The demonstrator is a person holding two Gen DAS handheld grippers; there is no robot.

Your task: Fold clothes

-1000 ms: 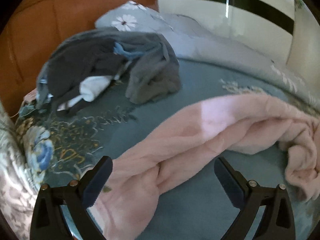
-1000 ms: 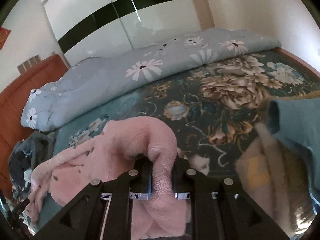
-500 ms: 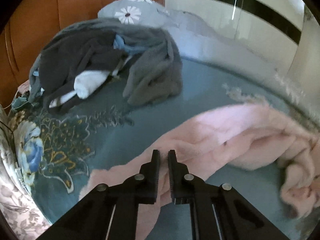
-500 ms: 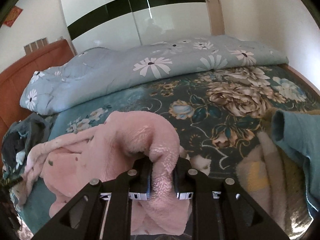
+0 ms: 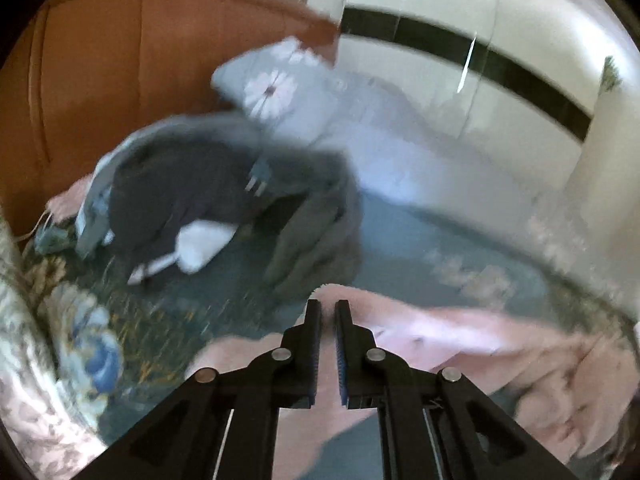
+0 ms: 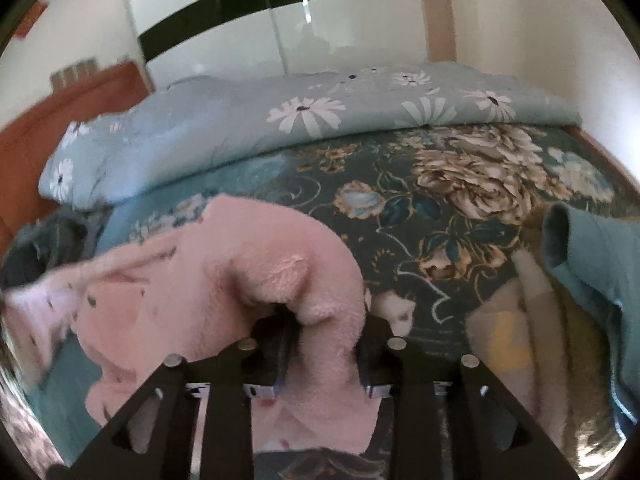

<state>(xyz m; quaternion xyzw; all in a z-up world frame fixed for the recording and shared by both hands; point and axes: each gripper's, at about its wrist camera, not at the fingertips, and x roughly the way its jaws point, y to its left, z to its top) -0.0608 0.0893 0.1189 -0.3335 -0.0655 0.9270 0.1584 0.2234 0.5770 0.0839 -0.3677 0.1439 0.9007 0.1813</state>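
**Pink fleece held at both ends on the bed**

At the far left of the left wrist view, a heap of dark grey clothes (image 5: 224, 200) lies by the orange headboard (image 5: 100, 60). The left tool (image 5: 328, 312) is clamped tight on an edge of the pink fleece garment (image 5: 460, 332), which stretches rightward over the teal floral bedspread (image 5: 420, 240); this view is blurred. In the right wrist view the same garment (image 6: 224, 280) bunches up at centre, a thick fold between the jaws of the right tool (image 6: 326, 332), which are opening. Further right lie a cream and yellow garment (image 6: 508, 344) and a teal garment (image 6: 592, 256). A blue daisy-print quilt (image 6: 320, 120) lies behind.
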